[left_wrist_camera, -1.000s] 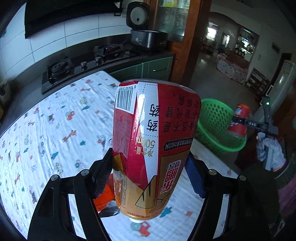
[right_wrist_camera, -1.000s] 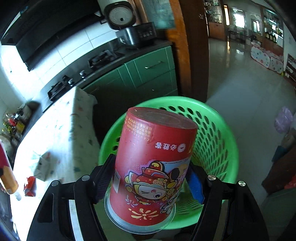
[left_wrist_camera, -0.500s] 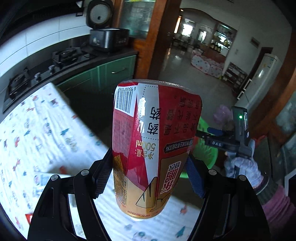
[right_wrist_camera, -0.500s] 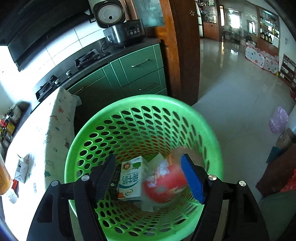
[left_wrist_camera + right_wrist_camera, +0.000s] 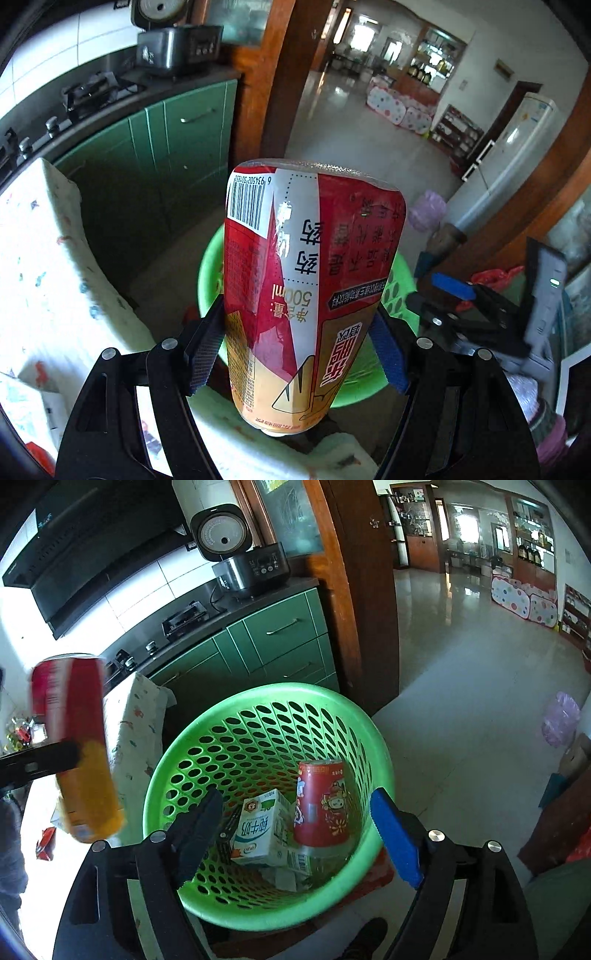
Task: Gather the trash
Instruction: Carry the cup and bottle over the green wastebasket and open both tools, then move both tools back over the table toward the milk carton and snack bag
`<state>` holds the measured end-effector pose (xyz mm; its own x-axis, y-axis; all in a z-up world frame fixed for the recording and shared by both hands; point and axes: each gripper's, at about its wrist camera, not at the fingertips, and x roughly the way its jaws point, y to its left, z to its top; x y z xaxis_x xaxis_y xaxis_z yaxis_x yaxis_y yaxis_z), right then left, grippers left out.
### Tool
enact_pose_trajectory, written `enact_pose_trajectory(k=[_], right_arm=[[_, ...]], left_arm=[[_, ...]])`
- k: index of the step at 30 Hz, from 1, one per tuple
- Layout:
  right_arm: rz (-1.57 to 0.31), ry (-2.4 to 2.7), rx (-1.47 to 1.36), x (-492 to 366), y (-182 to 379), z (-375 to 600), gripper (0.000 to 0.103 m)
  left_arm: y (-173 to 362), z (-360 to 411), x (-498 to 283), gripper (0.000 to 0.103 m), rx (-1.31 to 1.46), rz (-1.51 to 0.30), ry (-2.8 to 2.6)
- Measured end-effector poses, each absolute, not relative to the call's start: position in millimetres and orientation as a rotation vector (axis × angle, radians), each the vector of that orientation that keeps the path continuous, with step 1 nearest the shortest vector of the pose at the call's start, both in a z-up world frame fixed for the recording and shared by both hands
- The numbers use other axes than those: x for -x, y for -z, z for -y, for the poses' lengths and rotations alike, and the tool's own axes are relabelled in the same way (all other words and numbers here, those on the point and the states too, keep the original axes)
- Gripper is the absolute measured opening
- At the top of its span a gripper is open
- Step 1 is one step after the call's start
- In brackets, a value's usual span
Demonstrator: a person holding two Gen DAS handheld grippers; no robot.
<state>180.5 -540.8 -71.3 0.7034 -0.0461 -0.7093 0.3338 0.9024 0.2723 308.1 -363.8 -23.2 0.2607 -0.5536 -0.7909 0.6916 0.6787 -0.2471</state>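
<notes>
Left gripper (image 5: 297, 341) clamped on upside-down red-and-gold drink bottle (image 5: 310, 288), green perforated basket (image 5: 400, 280) just beyond and below. Right gripper (image 5: 297, 821) spread wide, holding nothing, directly above same basket's rim (image 5: 258, 698); inside, red paper cup (image 5: 323, 803) beside milk carton (image 5: 260, 827). Patterned tablecloth (image 5: 135, 723) left of basket.

a rice cooker (image 5: 243, 568) sits on the counter above green cabinets (image 5: 280, 642).

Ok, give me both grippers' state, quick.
Left gripper: shut on the red-and-gold bottle.
Right gripper: open, empty, above the green basket.
</notes>
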Motion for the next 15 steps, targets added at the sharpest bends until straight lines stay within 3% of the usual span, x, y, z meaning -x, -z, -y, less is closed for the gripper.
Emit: enact_pose_trajectory(k=[11,15], right_arm=[[-0.759,0.202,-0.414,-165.2,81.8,537.8,0.08],[-0.757,0.194,-0.421,-161.7,83.0,535.9,0.08]], left_arm=[[48.8,384.3,-324.3,0.074,-0.163,-1.081,0.823],[42.4,380.4,-321.9,0.081,-0.15,-1.057,0.847]])
